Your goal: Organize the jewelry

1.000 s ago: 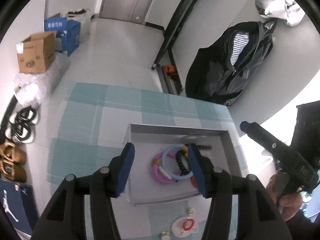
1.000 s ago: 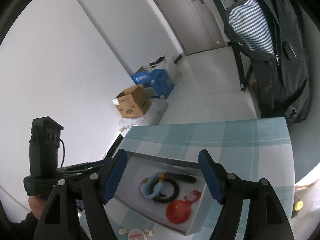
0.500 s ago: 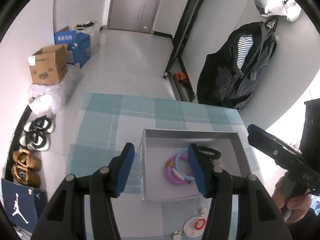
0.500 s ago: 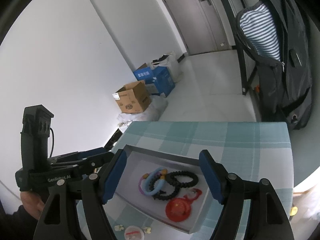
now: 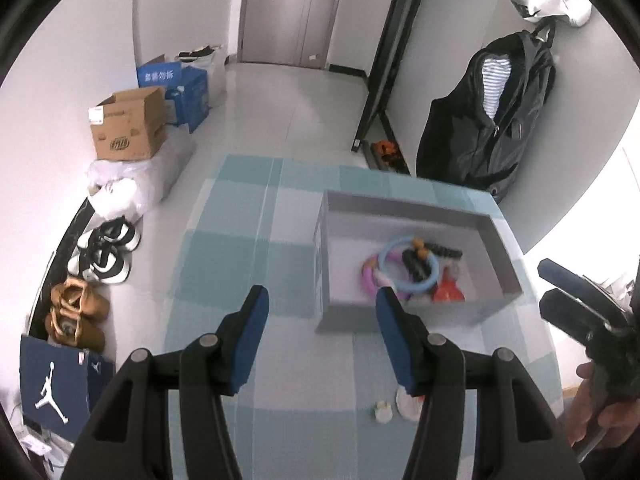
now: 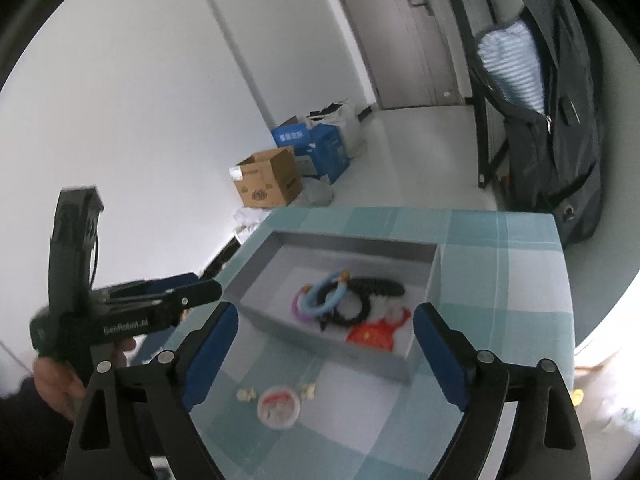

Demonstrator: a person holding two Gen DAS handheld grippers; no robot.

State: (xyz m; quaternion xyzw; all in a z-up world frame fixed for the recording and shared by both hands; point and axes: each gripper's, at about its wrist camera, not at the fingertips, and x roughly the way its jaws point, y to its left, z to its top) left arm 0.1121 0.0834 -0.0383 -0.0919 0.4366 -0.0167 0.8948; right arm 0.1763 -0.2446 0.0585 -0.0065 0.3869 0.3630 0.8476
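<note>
The grey tray point(image 5: 404, 322) stands on the checked blue-and-white tablecloth point(image 5: 240, 264). One second ago, in the left wrist view, the tray was in the middle, directly between the fingers; now it lies at about 2 o'clock from the left gripper point(image 5: 320, 308), so this gripper has moved sideways away from it. Inside the tray lie together a light blue ring point(image 5: 408, 268), a pink ring point(image 5: 370, 280), a black beaded bracelet point(image 5: 440, 252) and a red piece point(image 5: 448, 292), all touching or overlapping.

The left gripper has its jaws about half open, as before, and nothing is between them; only bare cloth shows there.

The right gripper point(image 6: 324, 332) has just been opening its jaws and they now stand wide apart, clearly wider than one second ago. They hold nothing. In its view the tray lies between the fingers at 12 o'clock, and it appears a little farther than before.

On the cloth outside the tray, at 6 o'clock from it, sits a small round white piece with red marks point(image 6: 279, 406), with a tiny pale item point(image 6: 246, 394) on either side. These stay in place. A hand point(image 5: 600, 412) holds the right gripper at 4 o'clock in the left view.
</note>
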